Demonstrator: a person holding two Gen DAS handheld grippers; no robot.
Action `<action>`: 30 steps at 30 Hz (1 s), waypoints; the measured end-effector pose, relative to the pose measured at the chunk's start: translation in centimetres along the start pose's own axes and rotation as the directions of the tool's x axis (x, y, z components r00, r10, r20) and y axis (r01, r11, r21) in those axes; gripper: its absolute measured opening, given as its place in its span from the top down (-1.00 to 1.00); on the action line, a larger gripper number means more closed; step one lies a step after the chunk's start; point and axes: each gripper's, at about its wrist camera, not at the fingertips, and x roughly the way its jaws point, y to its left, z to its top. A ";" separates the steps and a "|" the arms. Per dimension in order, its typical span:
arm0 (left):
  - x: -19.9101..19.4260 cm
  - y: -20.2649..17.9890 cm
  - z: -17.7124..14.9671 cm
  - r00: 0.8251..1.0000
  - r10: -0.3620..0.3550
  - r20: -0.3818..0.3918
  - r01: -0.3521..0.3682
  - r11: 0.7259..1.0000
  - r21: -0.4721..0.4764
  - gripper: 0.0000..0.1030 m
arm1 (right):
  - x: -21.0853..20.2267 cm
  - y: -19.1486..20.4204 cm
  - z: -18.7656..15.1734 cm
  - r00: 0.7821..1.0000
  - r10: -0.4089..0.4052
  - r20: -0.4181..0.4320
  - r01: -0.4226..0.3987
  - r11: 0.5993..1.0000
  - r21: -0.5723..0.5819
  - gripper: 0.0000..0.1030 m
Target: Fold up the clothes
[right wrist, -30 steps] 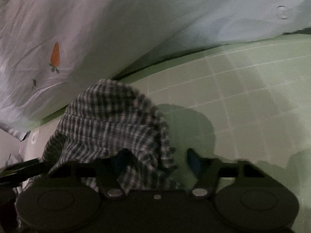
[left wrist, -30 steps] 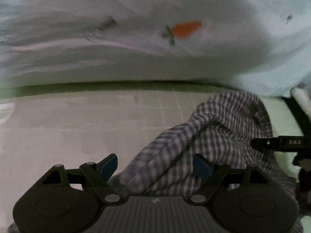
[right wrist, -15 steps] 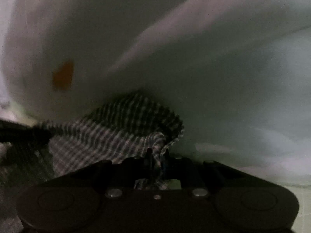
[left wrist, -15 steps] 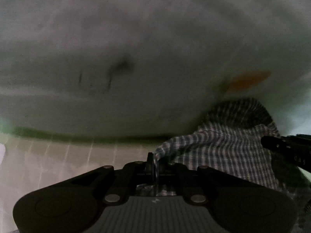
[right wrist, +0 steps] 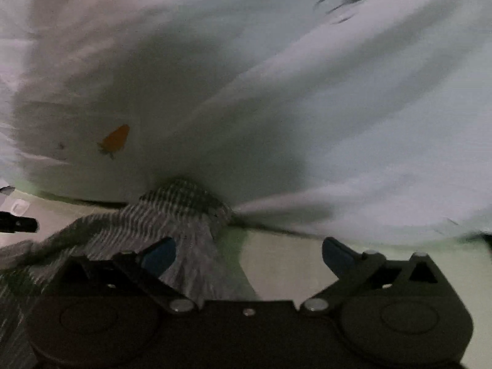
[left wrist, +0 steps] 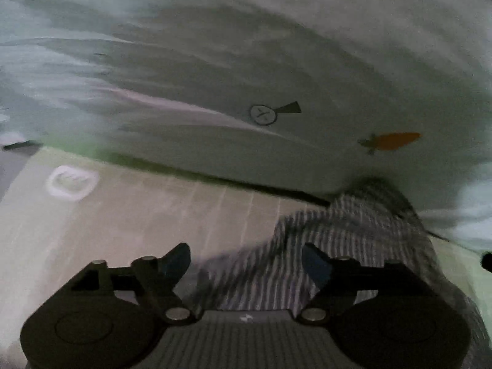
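White cloth printed with carrots [left wrist: 276,61] is filling the far side of both views, lying rumpled along the back of the pale green gridded worktop [left wrist: 138,215]. Nearer me, the checked garment [left wrist: 353,240] is lying bunched in a soft hump on the worktop, its far end touching the white cloth. I am holding my left claw [left wrist: 246,261] with its jaws spread wide, checked fabric lying between and beneath them but not pinched. My right claw [right wrist: 249,255] is also standing open, the garment [right wrist: 184,224] running under its left finger and bare worktop showing under the other. I am judging that the hump needs flattening whichever fold comes next. To do that well I would be taking one layer only at an edge, each claw at its own corner, and keeping clear of the white cloth.
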 end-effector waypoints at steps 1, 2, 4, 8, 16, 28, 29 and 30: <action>-1.4 -0.2 -1.3 1.000 0.005 -0.004 -0.005 1.000 0.005 -0.66 | -1.9 -0.2 -1.3 1.000 -0.020 -0.001 0.020 1.000 -0.005 -1.00; -2.6 -0.5 -2.8 1.000 0.004 -0.014 -0.004 1.000 0.010 -0.66 | -3.7 -0.5 -2.7 0.999 -0.040 -0.003 0.040 0.999 -0.006 -1.00; -4.9 -0.7 -6.4 0.998 -0.006 -0.057 0.007 1.000 0.025 -0.71 | -6.9 -1.0 -6.3 0.996 -0.080 -0.029 0.080 0.997 0.010 -1.00; -8.4 -1.1 -14.1 0.983 -0.018 -0.182 0.030 0.998 0.063 -0.71 | -12.4 -1.6 -13.5 0.989 -0.111 -0.098 0.117 0.991 0.059 -1.00; -12.2 -2.3 -23.7 0.956 0.020 -0.292 0.010 0.995 0.103 -0.71 | -18.6 -4.0 -23.6 0.964 -0.144 -0.225 0.185 0.967 0.175 -1.00; -12.6 -4.2 -26.6 0.956 0.120 -0.269 -0.086 0.987 0.134 -0.99 | -20.1 -10.2 -25.1 0.967 -0.119 -0.227 0.174 0.955 0.239 -1.00; -12.5 -4.3 -26.6 0.955 0.126 -0.269 -0.095 0.988 0.125 -1.00 | -19.9 -10.6 -24.9 0.967 -0.118 -0.227 0.172 0.957 0.235 -1.00; -12.4 -4.3 -26.6 0.954 0.132 -0.269 -0.103 0.988 0.117 -1.00 | -19.7 -11.0 -24.7 0.966 -0.119 -0.227 0.172 0.959 0.227 -1.00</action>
